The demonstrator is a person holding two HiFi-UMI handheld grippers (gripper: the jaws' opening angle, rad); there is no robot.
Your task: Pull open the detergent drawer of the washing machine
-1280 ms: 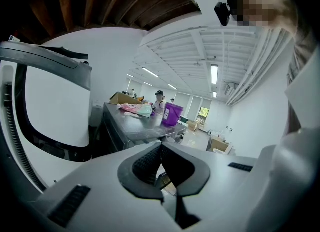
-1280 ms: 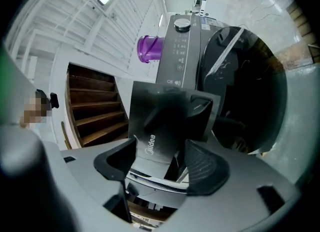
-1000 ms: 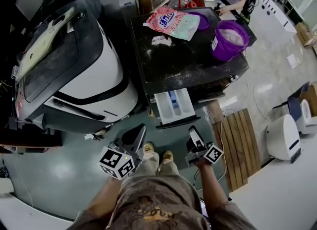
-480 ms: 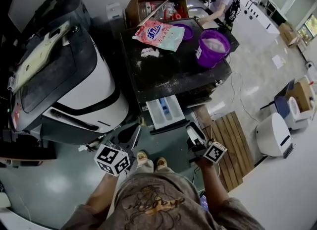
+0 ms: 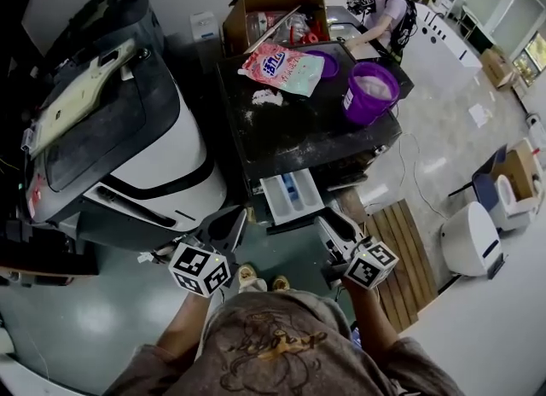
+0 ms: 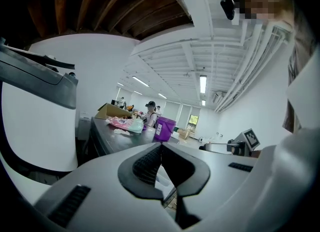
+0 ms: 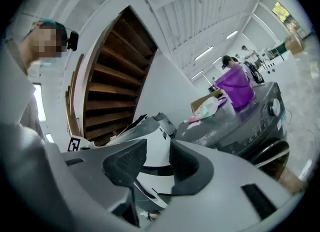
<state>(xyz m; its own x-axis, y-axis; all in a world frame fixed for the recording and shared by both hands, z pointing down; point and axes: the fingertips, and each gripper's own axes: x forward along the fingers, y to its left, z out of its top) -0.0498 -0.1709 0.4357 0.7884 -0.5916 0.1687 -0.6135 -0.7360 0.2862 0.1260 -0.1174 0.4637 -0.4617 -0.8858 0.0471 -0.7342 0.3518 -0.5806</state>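
Observation:
The washing machine has a dusty dark top, and its white detergent drawer stands pulled out at the front, with blue inside. My left gripper hangs below and left of the drawer, apart from it. In the left gripper view the left gripper has its pads touching, shut on nothing. My right gripper is just right of the drawer's front, not touching it. The right gripper shows a gap between its pads; its jaws have just been closing, with nothing between them.
A purple bucket, a pink detergent bag and spilled powder lie on the machine's top, with a cardboard box behind. A large white-and-black machine stands at the left, a wooden pallet at the right. A person works at the back.
Both grippers have come up toward the camera, the right one more, and it has rolled. The drawer stays pulled out.

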